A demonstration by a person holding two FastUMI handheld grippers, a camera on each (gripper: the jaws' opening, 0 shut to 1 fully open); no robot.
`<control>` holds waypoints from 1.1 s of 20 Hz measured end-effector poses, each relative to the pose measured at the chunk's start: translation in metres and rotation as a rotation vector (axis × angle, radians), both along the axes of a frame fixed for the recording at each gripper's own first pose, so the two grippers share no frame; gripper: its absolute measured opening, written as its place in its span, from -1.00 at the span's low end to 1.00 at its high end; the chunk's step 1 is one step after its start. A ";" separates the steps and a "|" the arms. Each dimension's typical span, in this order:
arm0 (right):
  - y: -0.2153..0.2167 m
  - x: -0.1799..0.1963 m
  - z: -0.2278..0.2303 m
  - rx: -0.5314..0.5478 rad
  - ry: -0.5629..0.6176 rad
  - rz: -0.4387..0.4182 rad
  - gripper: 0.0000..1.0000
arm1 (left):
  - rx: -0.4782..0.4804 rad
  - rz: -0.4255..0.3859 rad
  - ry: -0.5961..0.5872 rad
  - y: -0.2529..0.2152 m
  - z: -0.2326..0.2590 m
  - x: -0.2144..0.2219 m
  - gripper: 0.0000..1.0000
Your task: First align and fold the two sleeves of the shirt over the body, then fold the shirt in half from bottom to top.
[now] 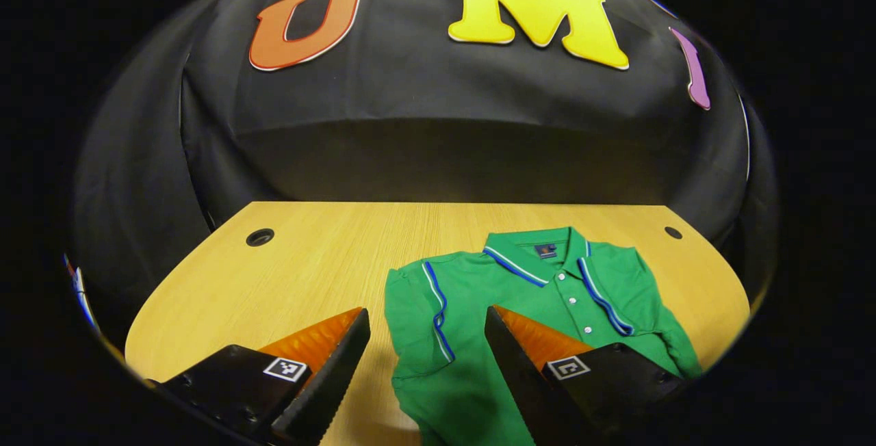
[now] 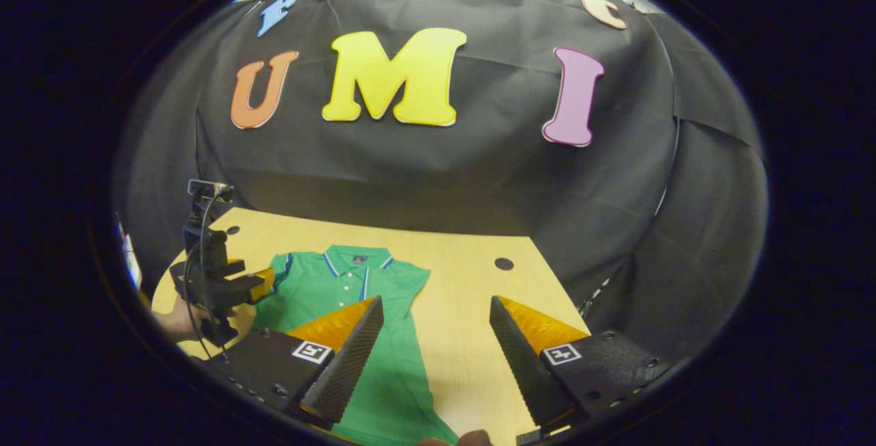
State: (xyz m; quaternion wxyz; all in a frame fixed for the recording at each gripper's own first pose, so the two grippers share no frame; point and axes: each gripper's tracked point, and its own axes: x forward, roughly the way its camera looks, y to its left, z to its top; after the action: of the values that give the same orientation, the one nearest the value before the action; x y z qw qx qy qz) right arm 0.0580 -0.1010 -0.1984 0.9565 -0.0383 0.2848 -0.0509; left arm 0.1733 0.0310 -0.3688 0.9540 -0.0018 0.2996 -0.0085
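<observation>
Table [image 1: 308, 261]: light wood-grain top with rounded corners. Two round dark holes [image 1: 260, 237] sat near its far edge, one toward each corner.

Shirt [image 1: 547, 302]: green knit polo lying flat on the table, collar toward the booth wall. The collar, button placket and sleeve cuffs carried blue-and-white striped trim, and small white buttons ran down the placket. In the left gripper view one sleeve [image 1: 417, 316] lay folded inward over the body, its striped cuff running down the chest; the opposite sleeve lay bunched along the shirt's far side. The fabric looked soft, with shallow creases. In the right gripper view the shirt [image 2: 342, 289] lay on the left part of the table, its body running toward the camera.

Left gripper [image 1: 428, 323]: jaws stood wide apart with nothing between them. It hung over the shirt's folded-sleeve edge; whether it touched the cloth could not be determined. The wedge-shaped fingers had ridged inner faces. It was seen farther off in the right gripper view [image 2: 263, 282], at the shirt's shoulder, held by a hand [image 2: 174, 319].

Right gripper [image 2: 434, 312]: jaws stood wide apart, holding nothing, above the bare table just beside the shirt's edge.
</observation>
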 end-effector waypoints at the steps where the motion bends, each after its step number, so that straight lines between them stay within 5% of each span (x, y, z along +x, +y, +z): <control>1: -0.001 -0.002 -0.004 0.001 0.012 -0.006 0.94 | 0.008 -0.004 0.021 0.001 -0.011 0.002 1.00; 8: -0.013 -0.008 -0.028 0.056 0.086 -0.087 0.92 | 0.031 -0.062 0.115 0.003 -0.052 0.009 0.94; 17: 0.012 0.002 -0.045 0.072 0.116 -0.058 0.92 | -0.024 -0.112 0.125 0.006 -0.050 0.013 -0.59; 22: 0.022 0.008 -0.044 0.060 0.101 -0.036 0.92 | -0.067 -0.114 0.115 0.007 -0.038 0.016 -0.83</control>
State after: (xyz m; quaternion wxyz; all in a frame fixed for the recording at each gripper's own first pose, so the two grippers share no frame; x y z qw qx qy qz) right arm 0.0662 -0.0788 -0.2428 0.9405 -0.0073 0.3348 -0.0574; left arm 0.1893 0.0376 -0.4068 0.9326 -0.0172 0.3533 -0.0725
